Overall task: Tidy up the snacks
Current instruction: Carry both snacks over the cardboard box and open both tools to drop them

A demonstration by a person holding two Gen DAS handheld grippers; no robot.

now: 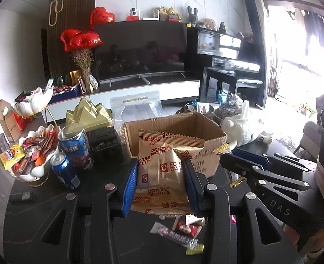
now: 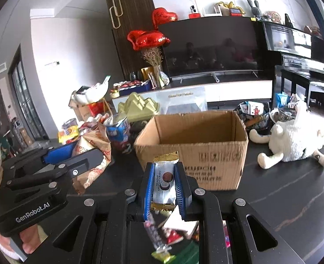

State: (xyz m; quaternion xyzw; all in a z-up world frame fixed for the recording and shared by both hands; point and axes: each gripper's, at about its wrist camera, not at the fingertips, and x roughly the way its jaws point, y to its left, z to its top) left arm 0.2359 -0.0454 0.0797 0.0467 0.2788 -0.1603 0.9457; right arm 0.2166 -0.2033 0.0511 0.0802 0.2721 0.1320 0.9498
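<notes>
My left gripper (image 1: 162,167) is shut on gold Fortune Biscuits packets (image 1: 162,171), held in front of the open cardboard box (image 1: 208,129). My right gripper (image 2: 164,169) is shut on a small white snack packet with gold ends (image 2: 163,182), held just before the box's near wall (image 2: 217,165). The box looks empty inside in the right wrist view. The left gripper with its packets shows at the left of the right wrist view (image 2: 74,151); the right gripper shows at the right of the left wrist view (image 1: 245,160). Loose wrapped snacks (image 1: 179,231) lie on the dark table below.
Blue cans (image 1: 63,171) and a shell-shaped bowl of snacks (image 1: 30,154) stand left of the box. A gold ornament (image 1: 89,114) and a clear bag (image 1: 135,107) stand behind. A white plush toy (image 2: 293,140) lies right of the box, bowls (image 2: 252,112) behind it.
</notes>
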